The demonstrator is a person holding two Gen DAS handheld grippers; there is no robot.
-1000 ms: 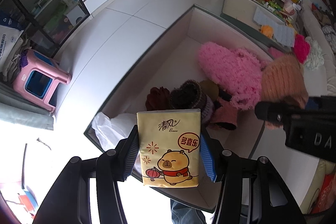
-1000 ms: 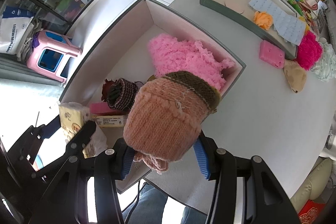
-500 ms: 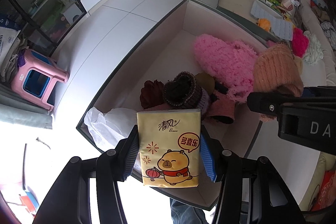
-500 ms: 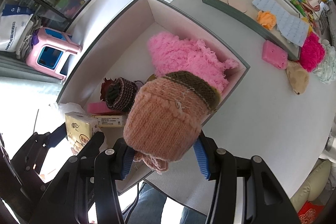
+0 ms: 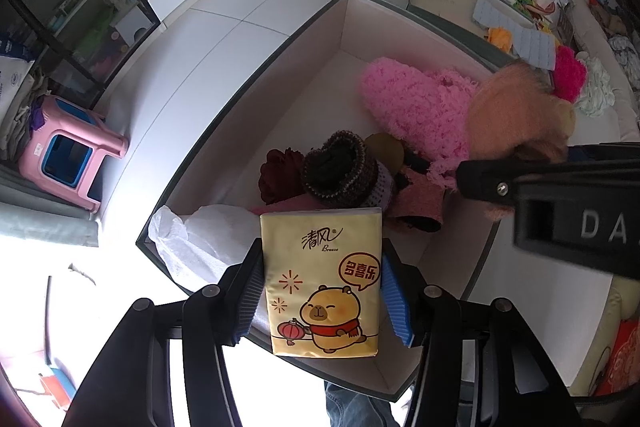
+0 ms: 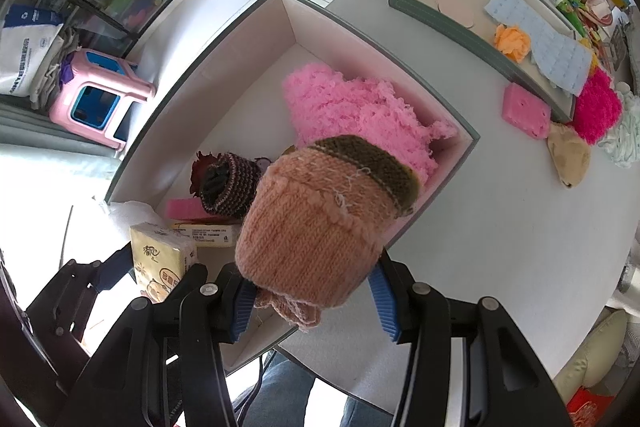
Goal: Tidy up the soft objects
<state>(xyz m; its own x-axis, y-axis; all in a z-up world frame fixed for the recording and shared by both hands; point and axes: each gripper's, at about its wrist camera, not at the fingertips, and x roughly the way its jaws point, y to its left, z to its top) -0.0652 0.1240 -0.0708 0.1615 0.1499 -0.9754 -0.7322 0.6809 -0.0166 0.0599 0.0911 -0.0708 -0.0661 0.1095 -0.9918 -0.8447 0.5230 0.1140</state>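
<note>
Tissue pack (image 5: 322,281), yellow with a cartoon animal on the wrapper, sits upright between the blue pads of my left gripper (image 5: 323,293), above the near end of the open box (image 5: 256,67). The left jaws have just been opening. In the left wrist view the left pad looks to be against the pack's edge, while a thin gap shows at the right pad; I cannot tell whether the pack is truly clamped at this moment.

Right gripper (image 6: 314,293) points down and pinches a peach knitted hat (image 6: 316,231) with an olive-brown band. The hat bulges out above the pads and hangs over the box's near right wall.

Inside the box I see:
- a fluffy pink item (image 6: 356,115) toward the far right corner
- a dark striped knitted piece (image 6: 230,183) near the middle, with a dark red flower-like item (image 5: 280,175) just beside it
- a pink sponge (image 6: 182,209) and a small yellow-white packet (image 6: 210,233) nearer to me
- crumpled white paper (image 5: 200,243) at the near left corner, draped over the rim.

On the white table (image 6: 500,227) to the right, well apart from the box, lie a pink block (image 6: 526,111), a tan soft item (image 6: 568,157) and a magenta fluffy ball (image 6: 598,107). A second shallow tray (image 6: 424,7) stands farther back.
</note>
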